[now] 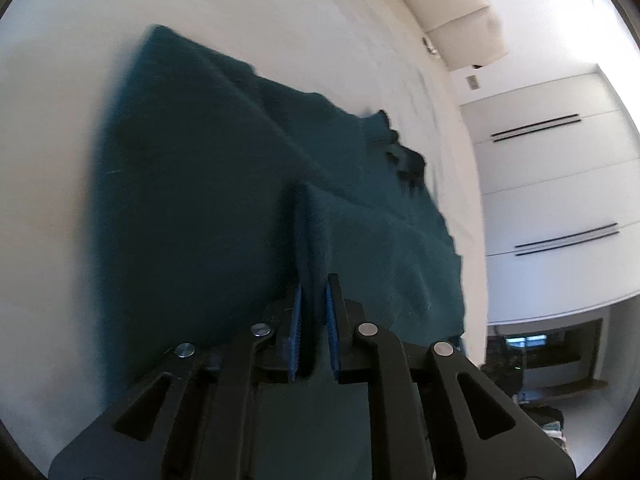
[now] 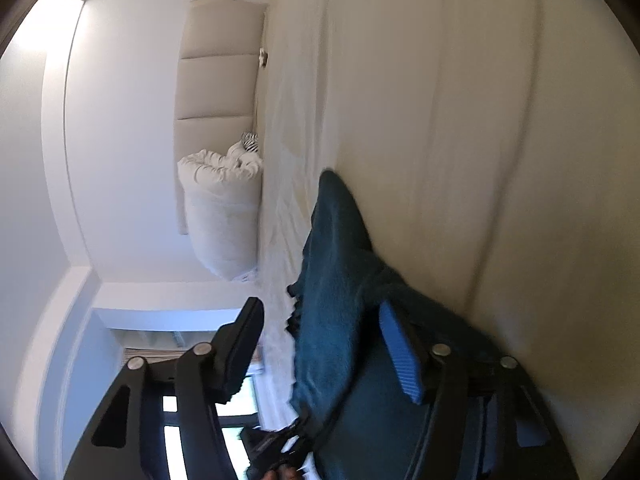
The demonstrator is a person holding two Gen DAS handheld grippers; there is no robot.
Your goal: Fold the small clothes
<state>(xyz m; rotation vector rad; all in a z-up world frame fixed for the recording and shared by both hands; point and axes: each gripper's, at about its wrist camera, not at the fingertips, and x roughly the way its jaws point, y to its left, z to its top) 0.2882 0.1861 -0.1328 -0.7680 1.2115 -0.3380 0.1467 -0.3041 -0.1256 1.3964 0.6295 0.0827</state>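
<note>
A dark teal garment (image 1: 208,184) lies spread on the white bed sheet (image 1: 280,20). My left gripper (image 1: 314,300) is shut on a raised fold of the teal garment, which stands up between its blue pads (image 1: 297,320). In the right wrist view the same teal garment (image 2: 336,264) drapes between the fingers of my right gripper (image 2: 320,320). Its jaws stand wide apart and the cloth lies against the right blue pad (image 2: 396,348), without being pinched.
A padded cream headboard (image 2: 216,60) and a rolled white duvet (image 2: 220,216) stand at the head of the bed. White wardrobe doors (image 1: 552,184) line the wall beyond the bed's edge. A window (image 2: 236,404) is at the lower edge.
</note>
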